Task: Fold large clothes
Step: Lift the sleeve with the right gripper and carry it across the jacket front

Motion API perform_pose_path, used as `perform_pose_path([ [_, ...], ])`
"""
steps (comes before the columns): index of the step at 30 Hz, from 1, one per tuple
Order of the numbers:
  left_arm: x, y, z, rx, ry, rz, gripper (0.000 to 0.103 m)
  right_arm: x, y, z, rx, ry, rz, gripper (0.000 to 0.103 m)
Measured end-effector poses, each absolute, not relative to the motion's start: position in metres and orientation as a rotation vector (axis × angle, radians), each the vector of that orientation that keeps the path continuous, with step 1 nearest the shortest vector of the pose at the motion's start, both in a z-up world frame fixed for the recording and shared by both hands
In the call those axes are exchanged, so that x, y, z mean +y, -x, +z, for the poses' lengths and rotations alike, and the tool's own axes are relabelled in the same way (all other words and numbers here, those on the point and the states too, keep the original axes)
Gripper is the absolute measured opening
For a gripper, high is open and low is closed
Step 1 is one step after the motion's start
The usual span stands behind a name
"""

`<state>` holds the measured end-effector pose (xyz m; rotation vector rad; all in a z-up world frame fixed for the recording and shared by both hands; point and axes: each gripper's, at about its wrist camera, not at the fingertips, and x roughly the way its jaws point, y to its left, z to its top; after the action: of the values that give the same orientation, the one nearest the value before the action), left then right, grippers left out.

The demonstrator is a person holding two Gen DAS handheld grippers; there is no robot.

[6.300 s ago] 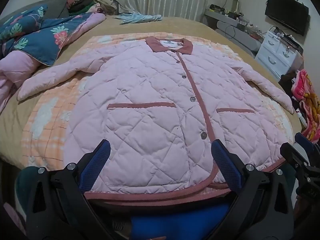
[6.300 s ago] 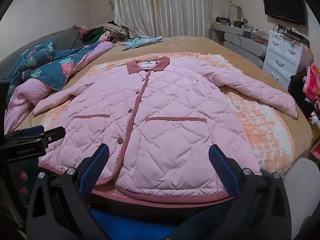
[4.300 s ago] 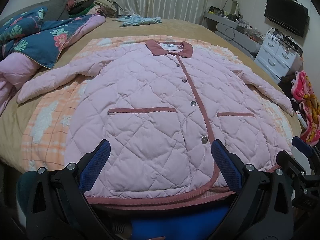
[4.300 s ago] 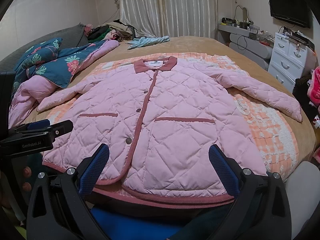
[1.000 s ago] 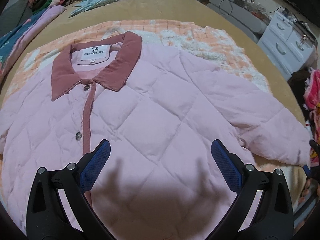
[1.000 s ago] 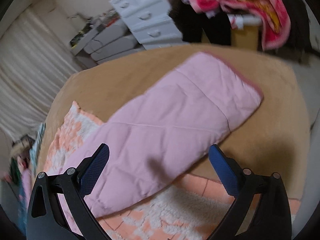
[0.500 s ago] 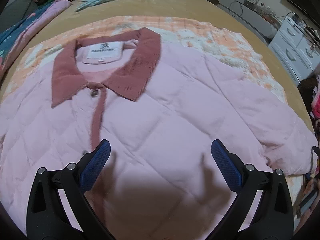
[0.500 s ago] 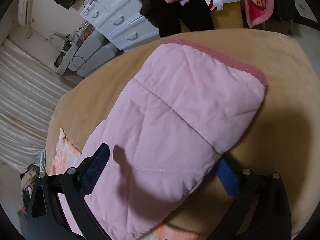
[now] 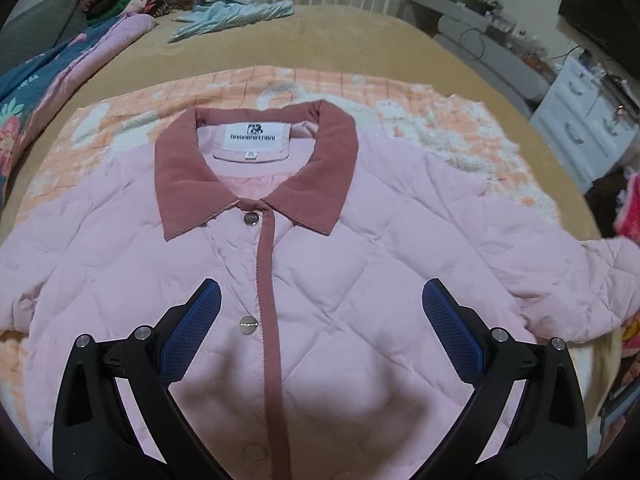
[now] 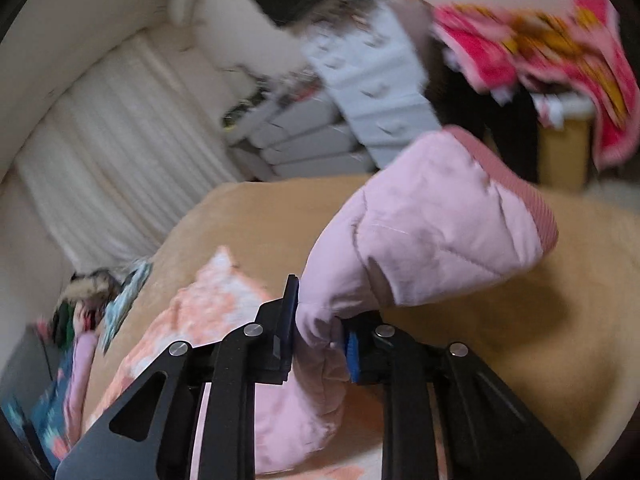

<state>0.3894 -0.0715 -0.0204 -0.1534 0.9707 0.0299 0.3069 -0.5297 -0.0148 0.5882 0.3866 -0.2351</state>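
Bedroom, big bed (image 9: 360, 40) with tan cover and an orange-white blanket (image 9: 420, 120) on top. Pink quilted jacket (image 9: 340, 280) lies face up on the blanket, buttoned, collar (image 9: 256, 160) toward the far side, body spread flat.

Right hand-held gripper (image 10: 320, 340) is clamped on the jacket's sleeve (image 10: 440, 220), pinching it a little back from the cuff (image 10: 532, 208); the cuff end sticks up and forward past the fingers, off the bed. View is motion-blurred. Sleeve's long axis runs from the grip back toward the jacket body, which sits below and left of this gripper in its view.

Left hand-held gripper (image 9: 320, 320) has its jaws wide apart, nothing between them, hovering over the chest just below the collar, placket (image 9: 268, 300) nearer its left finger.

Judgement: sleeve fold is the step in hand; the right one is the only one holding cloth, so it would carry the sleeve across toward the placket. Quilted fabric is puffy, may spring back.

Around: dresser (image 9: 580, 120), curtain (image 10: 120, 160), floral quilt (image 9: 24, 80), red-pink cloth (image 10: 540, 48).
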Motion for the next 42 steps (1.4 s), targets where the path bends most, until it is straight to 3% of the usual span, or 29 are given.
perform_pose_path([
  [11, -0.04, -0.37, 0.019, 0.912, 0.17, -0.023, 0.095, -0.41, -0.328, 0.081, 0.364, -0.291, -0.063, 0.018],
  [22, 0.031, -0.345, 0.064, 0.818, 0.183, 0.045, 0.095, -0.297, -0.331, 0.138, 0.342, -0.148, 0.063, 0.018],
  [31, 0.1, -0.321, 0.081, 0.771, 0.34, 0.056, 0.095, -0.21, -0.33, 0.158, 0.331, -0.06, 0.163, 0.018],
  [42, 0.165, -0.3, 0.076, 0.759, 0.506, 0.047, 0.095, -0.129, -0.333, 0.146, 0.359, 0.005, 0.258, 0.018],
])
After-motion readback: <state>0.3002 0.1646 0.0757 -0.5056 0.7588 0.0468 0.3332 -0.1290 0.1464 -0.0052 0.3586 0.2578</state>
